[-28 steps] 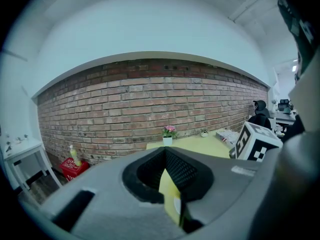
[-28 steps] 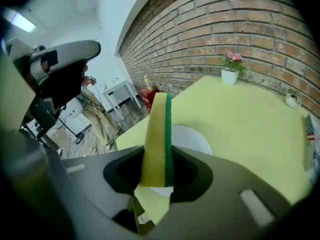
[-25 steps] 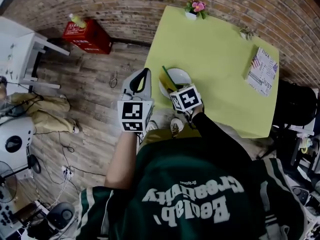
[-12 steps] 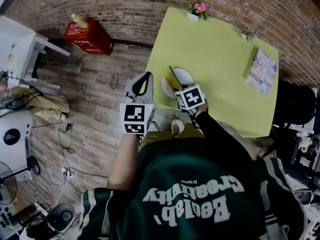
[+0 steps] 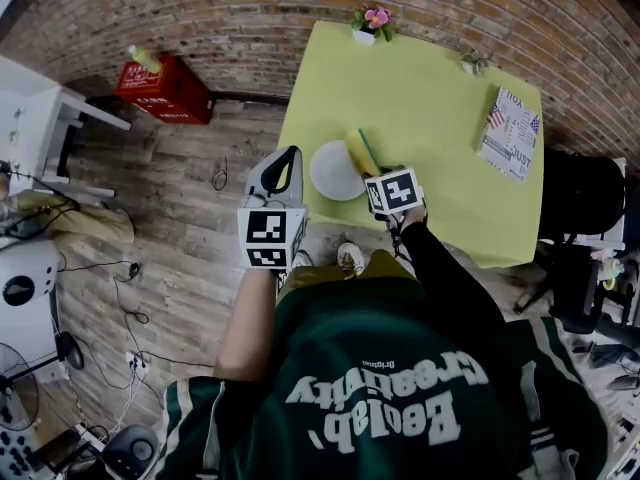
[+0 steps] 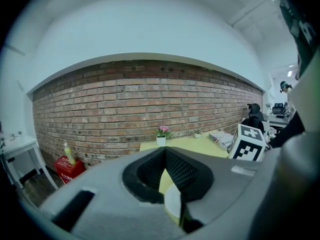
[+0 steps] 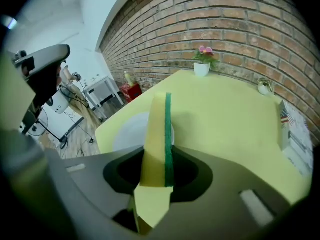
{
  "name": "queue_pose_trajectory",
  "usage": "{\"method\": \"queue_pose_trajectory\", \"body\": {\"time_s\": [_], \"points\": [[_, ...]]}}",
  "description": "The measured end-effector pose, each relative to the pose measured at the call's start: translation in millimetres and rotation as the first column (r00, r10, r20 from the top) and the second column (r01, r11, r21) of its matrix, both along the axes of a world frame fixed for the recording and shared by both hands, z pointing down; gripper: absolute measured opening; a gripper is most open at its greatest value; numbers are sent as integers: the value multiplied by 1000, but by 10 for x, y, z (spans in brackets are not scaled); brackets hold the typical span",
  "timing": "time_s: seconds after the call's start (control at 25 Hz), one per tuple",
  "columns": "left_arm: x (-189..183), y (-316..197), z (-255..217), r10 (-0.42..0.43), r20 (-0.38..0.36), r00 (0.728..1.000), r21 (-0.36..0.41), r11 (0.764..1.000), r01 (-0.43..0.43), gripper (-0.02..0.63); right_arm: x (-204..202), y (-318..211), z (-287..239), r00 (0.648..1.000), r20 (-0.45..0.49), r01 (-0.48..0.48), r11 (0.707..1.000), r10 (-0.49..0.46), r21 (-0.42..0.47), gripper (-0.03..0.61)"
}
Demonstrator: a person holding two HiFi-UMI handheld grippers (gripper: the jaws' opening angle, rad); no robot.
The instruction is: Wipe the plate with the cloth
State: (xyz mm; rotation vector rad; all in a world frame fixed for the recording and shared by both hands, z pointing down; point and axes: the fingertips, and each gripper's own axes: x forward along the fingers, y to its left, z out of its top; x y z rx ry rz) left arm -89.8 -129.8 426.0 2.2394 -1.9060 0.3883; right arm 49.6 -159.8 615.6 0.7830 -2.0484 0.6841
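Yellow cloth [image 7: 155,134] partly hidden within right tongs [image 7: 156,170].

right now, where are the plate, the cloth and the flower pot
plate [image 5: 335,171], head view, its white centre
cloth [image 7: 154,144], right gripper view, its yellow face
flower pot [image 5: 364,37], head view, the white pot

A round white plate [image 5: 336,170] lies flat near the front left edge of the yellow-green surface [image 5: 440,98]. A yellow sponge cloth with a green scouring face [image 5: 362,152], clamped on edge in the right gripper [image 5: 372,171], stands at the plate's right rim.
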Motion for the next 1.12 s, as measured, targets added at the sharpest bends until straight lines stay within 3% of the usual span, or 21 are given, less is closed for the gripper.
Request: {"method": "queue_pose_trajectory", "body": {"time_s": [0.32,0.56,0.92,1.12], "points": [[61,-51,-16,13,-9,1000,8,1000,-12,6,52,-9,-29,1000,12,-4,1000,4,13,138],[-10,-20,27,12,-22,1000,6,1000,-12,6,-323,207,-190,994,78,70,997,-72,17,138],[-187,131,75,19,-37,999,-12,1000,-20,6,-762,736,-67,982,67,178,982,-174,-61,138],[-278,171,91,21,-39,999,-15,1000,-21,6,-821,797,-7,983,48,179,981,-176,-71,140]]}}
